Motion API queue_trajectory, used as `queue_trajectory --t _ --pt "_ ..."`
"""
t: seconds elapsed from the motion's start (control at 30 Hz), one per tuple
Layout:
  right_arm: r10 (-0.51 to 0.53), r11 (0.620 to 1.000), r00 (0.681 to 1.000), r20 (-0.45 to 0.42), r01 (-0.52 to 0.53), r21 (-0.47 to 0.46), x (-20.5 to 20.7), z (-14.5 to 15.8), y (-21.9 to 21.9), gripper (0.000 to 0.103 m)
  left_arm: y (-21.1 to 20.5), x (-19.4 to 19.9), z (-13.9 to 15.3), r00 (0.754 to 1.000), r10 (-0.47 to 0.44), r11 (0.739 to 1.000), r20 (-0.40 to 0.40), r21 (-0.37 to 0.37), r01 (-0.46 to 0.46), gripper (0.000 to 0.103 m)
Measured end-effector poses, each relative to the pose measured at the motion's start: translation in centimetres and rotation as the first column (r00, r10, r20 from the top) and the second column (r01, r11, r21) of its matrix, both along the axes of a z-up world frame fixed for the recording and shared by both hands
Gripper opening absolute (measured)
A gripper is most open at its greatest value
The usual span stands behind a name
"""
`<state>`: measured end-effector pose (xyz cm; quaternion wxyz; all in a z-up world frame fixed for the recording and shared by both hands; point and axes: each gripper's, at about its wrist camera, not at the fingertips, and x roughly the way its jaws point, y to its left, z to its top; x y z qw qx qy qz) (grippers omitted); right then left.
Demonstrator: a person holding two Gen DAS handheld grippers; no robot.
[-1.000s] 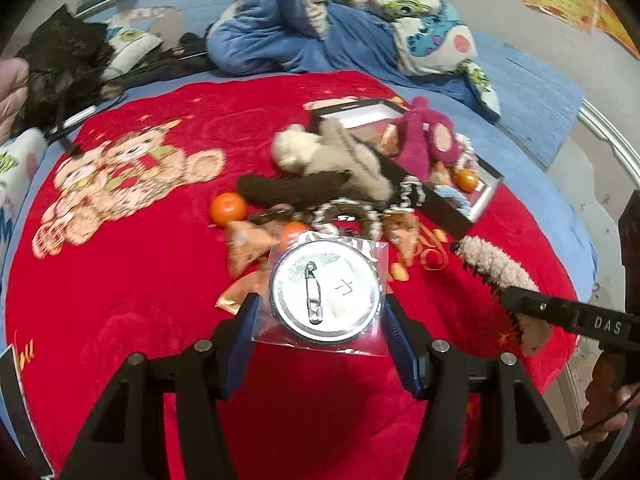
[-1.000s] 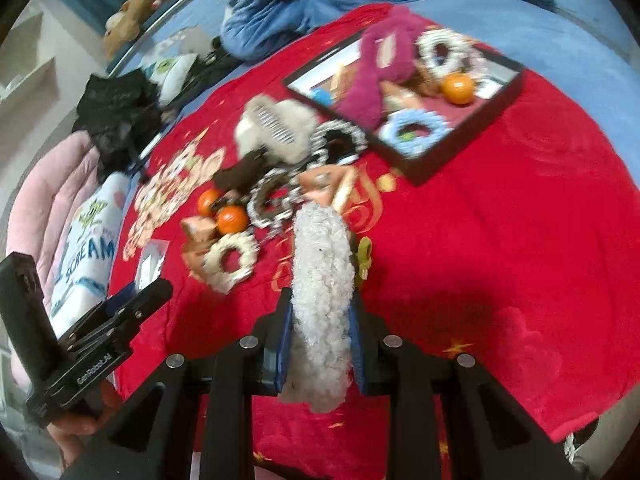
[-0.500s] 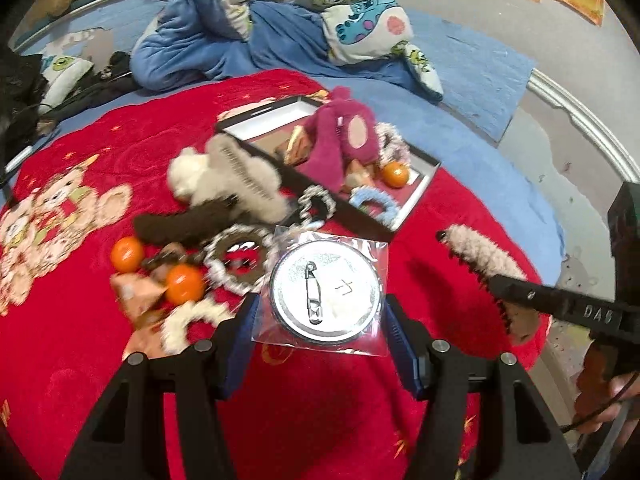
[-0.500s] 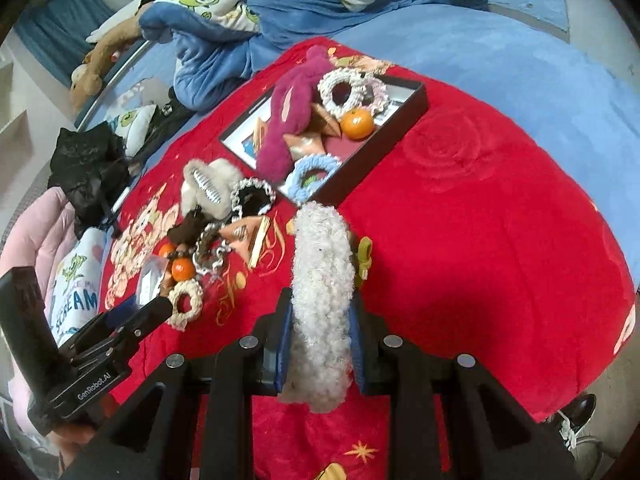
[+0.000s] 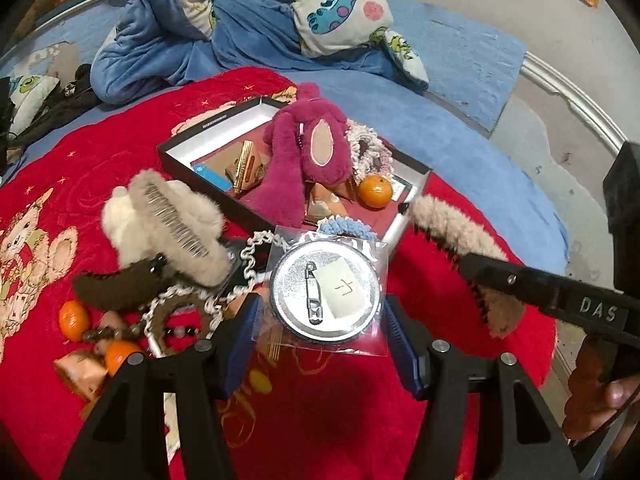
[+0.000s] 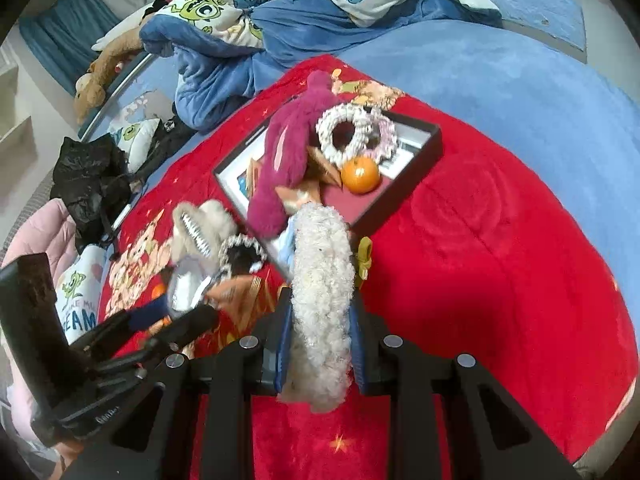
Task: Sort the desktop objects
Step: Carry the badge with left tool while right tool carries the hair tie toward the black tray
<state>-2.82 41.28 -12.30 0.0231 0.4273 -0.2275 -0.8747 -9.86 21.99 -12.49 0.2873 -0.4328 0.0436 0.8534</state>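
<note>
A round silver pin badge (image 5: 325, 289), sealed in a clear plastic sleeve with its safety-pin back facing up, sits clamped between the blue pads of the left tongs (image 5: 320, 322), held above the red blanket (image 5: 328, 412) just short of the near edge of the black tray (image 5: 192, 168). The right tongs (image 6: 320, 340) are closed narrowly on a fluffy cream hair clip (image 6: 322, 300), which stands on edge between their pads; in the left view its dark teeth show along the underside. Inside the tray lie a magenta plush toy (image 5: 308, 156), white and pink scrunchies (image 6: 352, 132), an orange (image 5: 375, 191) and a light blue scrunchie (image 5: 346, 227) at the near rim. Just outside the tray, on the blanket, a beige fur claw clip (image 5: 176, 220), a dark brown fuzzy clip (image 5: 116, 286), beaded bracelets (image 5: 176, 308) and two more small oranges (image 5: 74, 316) are clustered together. Beyond the blanket is a blue bed cover with a rumpled cartoon-print quilt (image 6: 248, 12).
</note>
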Motion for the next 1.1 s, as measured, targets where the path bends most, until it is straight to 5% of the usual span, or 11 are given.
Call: queue_trajectory --t 0.63,1.1 --pt "0.101 0.995 0.994 -0.048 -0.100 0.014 -10.5 -0.9 6.5 0.025 7.9 -5.4 -2.1 0.990 0.136 0.990 0.045 0.022 -0.137 0.062" --pt "0.209 0.976 0.978 0.023 -0.210 0.057 -16.1 -3.0 7.3 0.025 10.0 -10.7 -4.4 0.967 0.245 0.969 0.066 0.008 -0.246 0.062"
